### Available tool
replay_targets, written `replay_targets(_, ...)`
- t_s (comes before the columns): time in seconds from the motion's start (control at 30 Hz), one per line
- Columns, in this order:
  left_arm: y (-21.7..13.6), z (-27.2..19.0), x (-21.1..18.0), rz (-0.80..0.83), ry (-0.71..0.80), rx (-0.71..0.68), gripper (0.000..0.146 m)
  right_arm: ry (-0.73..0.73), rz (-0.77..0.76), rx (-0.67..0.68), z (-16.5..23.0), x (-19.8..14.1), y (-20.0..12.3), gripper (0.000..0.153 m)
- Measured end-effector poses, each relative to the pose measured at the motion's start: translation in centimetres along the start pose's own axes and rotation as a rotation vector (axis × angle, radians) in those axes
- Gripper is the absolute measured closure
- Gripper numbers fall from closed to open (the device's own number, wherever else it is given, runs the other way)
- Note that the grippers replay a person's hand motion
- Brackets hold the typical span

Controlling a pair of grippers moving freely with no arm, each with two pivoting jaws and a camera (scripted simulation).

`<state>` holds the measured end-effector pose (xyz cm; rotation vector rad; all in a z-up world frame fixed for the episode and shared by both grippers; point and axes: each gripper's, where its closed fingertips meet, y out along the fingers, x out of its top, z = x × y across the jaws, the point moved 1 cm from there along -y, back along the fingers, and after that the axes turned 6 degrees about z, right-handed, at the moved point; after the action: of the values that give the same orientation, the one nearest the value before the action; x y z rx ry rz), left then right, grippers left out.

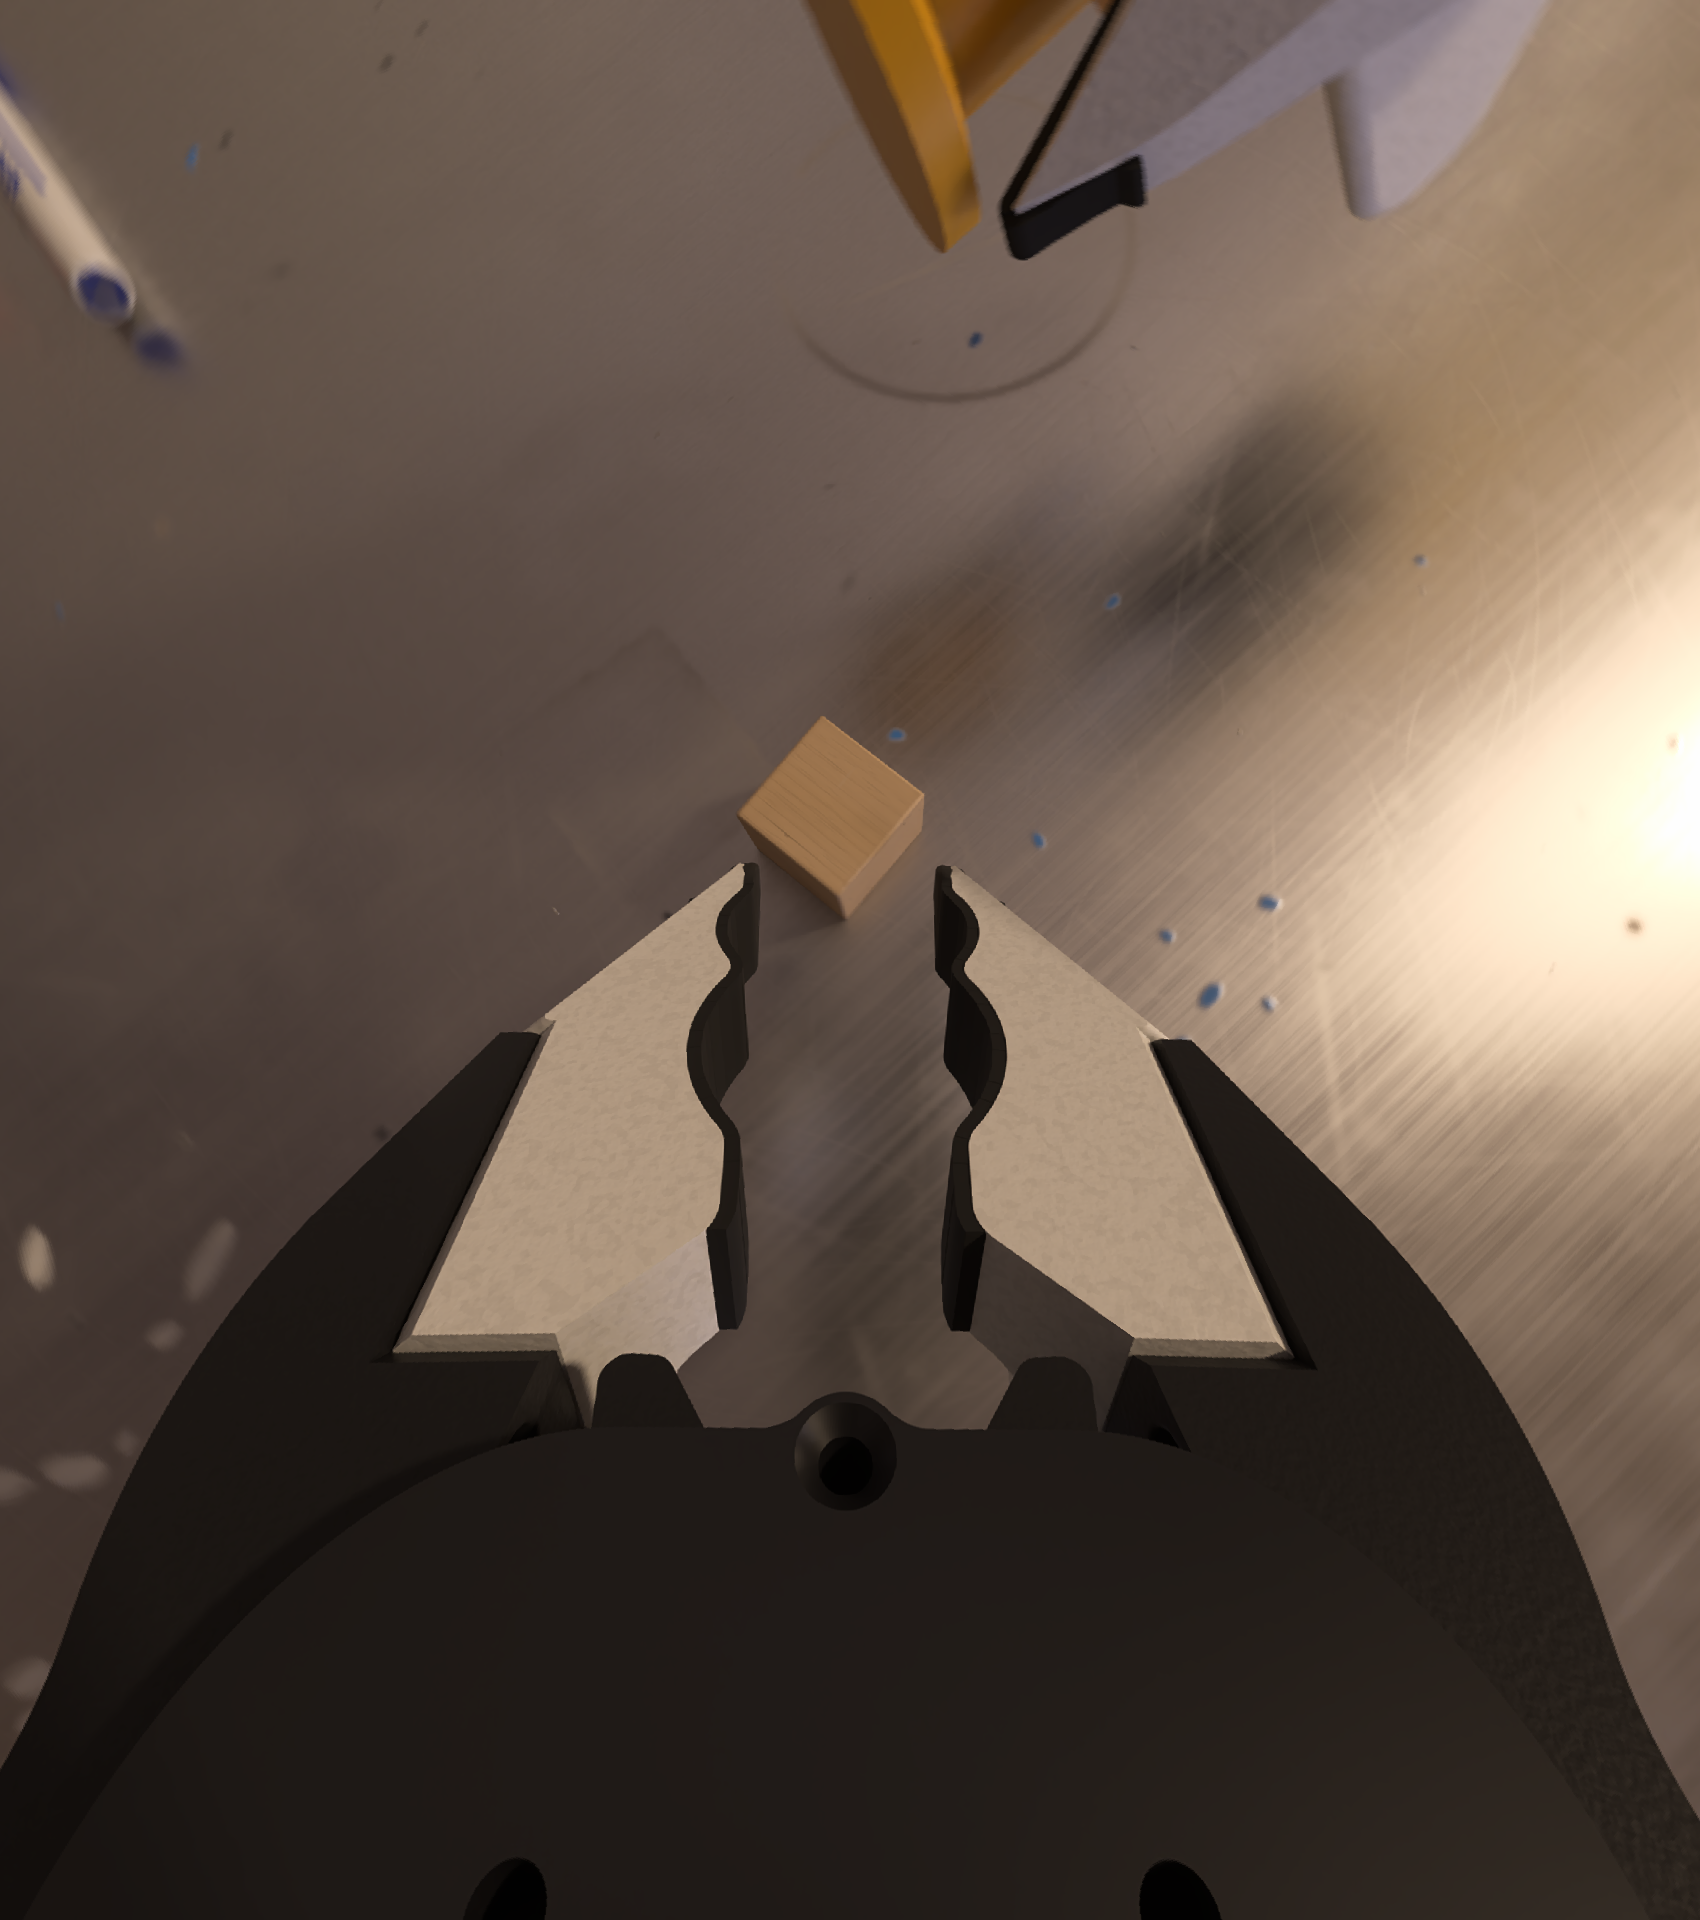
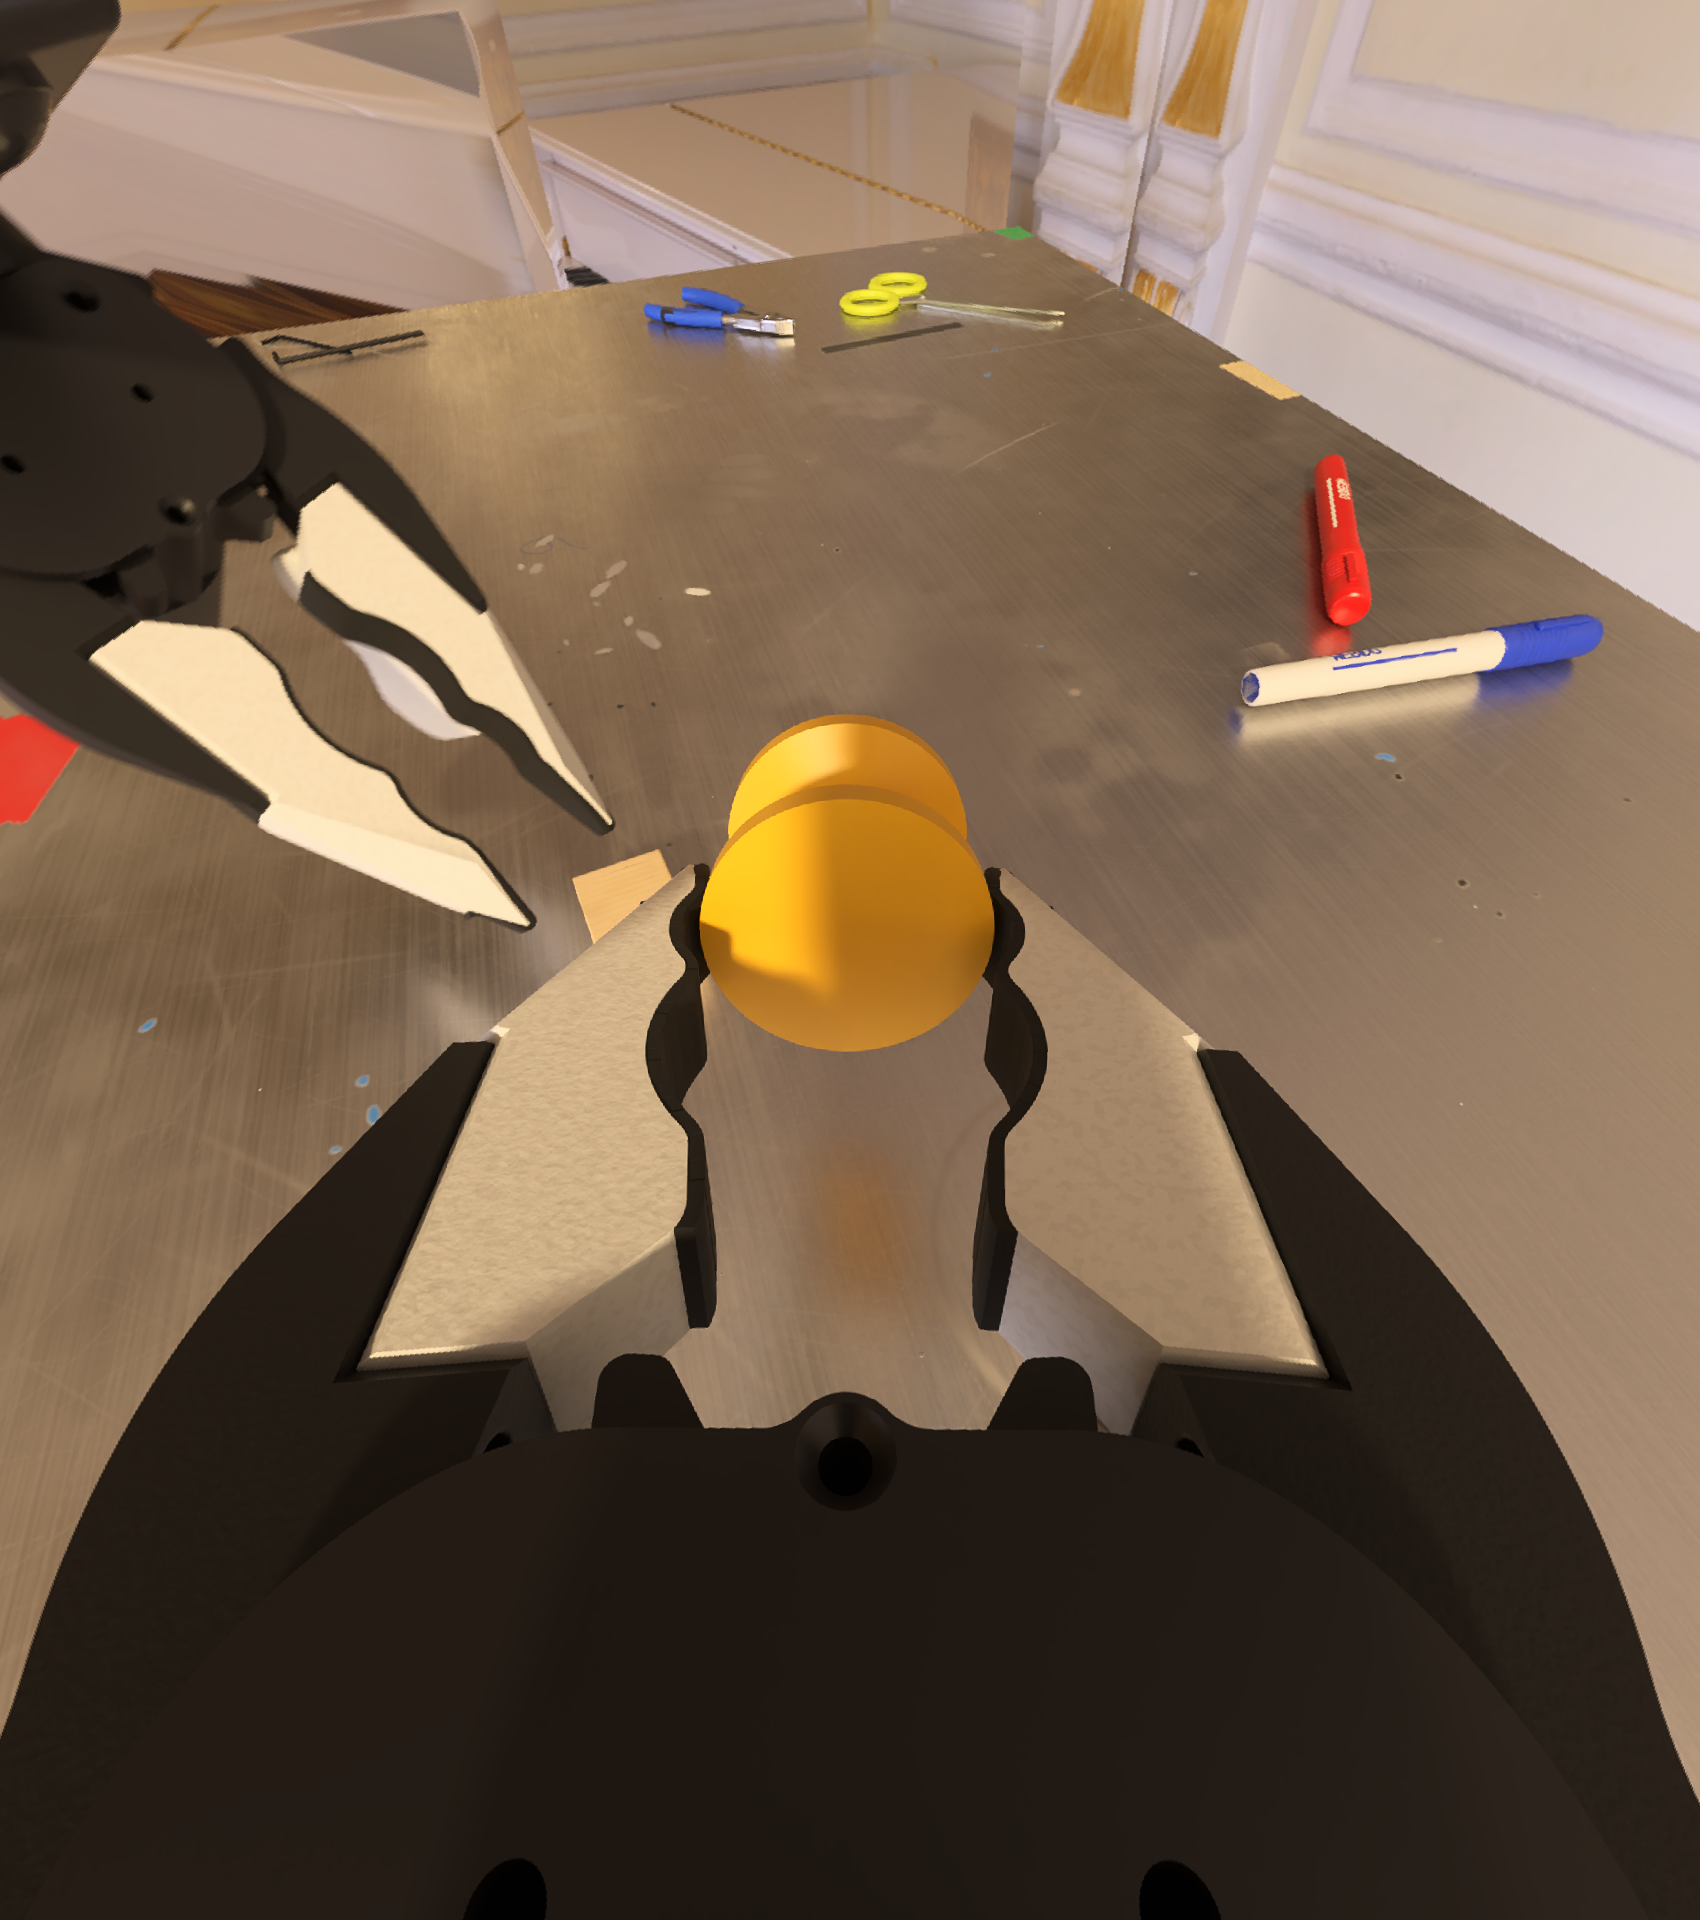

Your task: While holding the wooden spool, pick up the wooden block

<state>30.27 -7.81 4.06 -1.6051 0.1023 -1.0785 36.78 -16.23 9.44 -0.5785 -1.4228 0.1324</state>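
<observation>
Your desk (image 2: 1033,499) is a brushed metal sheet carrying everything here. Your right tool (image 2: 846,914) is pinching the wooden spool (image 2: 846,914) between its fingertips, the yellow spool held clear above the desk with its round end facing the camera. Your left tool (image 1: 844,883) is spread, its jaws parted with nothing between them, tips hanging just short of the wooden block (image 1: 833,816). The block sits on the desk directly ahead of that gap, one corner turned toward the tool, apart from both fingers. Off to the side lie a blue marker (image 2: 1417,660) and a red marker (image 2: 1339,540).
</observation>
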Motion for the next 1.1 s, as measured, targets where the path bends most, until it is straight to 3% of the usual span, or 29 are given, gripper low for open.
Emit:
replay_targets(0.13, -0.1, 0.2, 0.4, -0.065, 0.269, -0.196, 0.106, -0.011, -0.011, 0.002, 0.1, 0.3, -0.2, 0.101)
replay_targets(0.27, 0.9, 0.4, 1.0, -0.066, 0.365, -0.403, 0.098, -0.023, -0.008, -0.036, -0.6, 0.1, -0.4, 0.101)
replay_targets(0.37, 1.9, 0.5, 0.9, -0.025, 0.432, -0.483, 0.093, -0.014, -0.007, -0.05, -1.1, 0.0, -0.5, 0.101)
replay_targets(0.53, 3.0, 0.5, 0.5, -0.052, 0.449, -0.526, 0.103, 0.002, -0.015, -0.04, -1.2, 0.1, -0.6, 0.101)
replay_targets(0.7, 2.9, 0.3, 0.0, -0.088, 0.487, -0.466, 0.105, 0.018, -0.026, -0.034, -1.4, 0.3, -0.7, 0.101)
replay_targets(1.1, 3.0, 0.3, 0.2, -0.092, 0.504, -0.472, 0.111, 0.078, 0.014, 0.003, -2.0, -1.2, 0.6, 0.101)
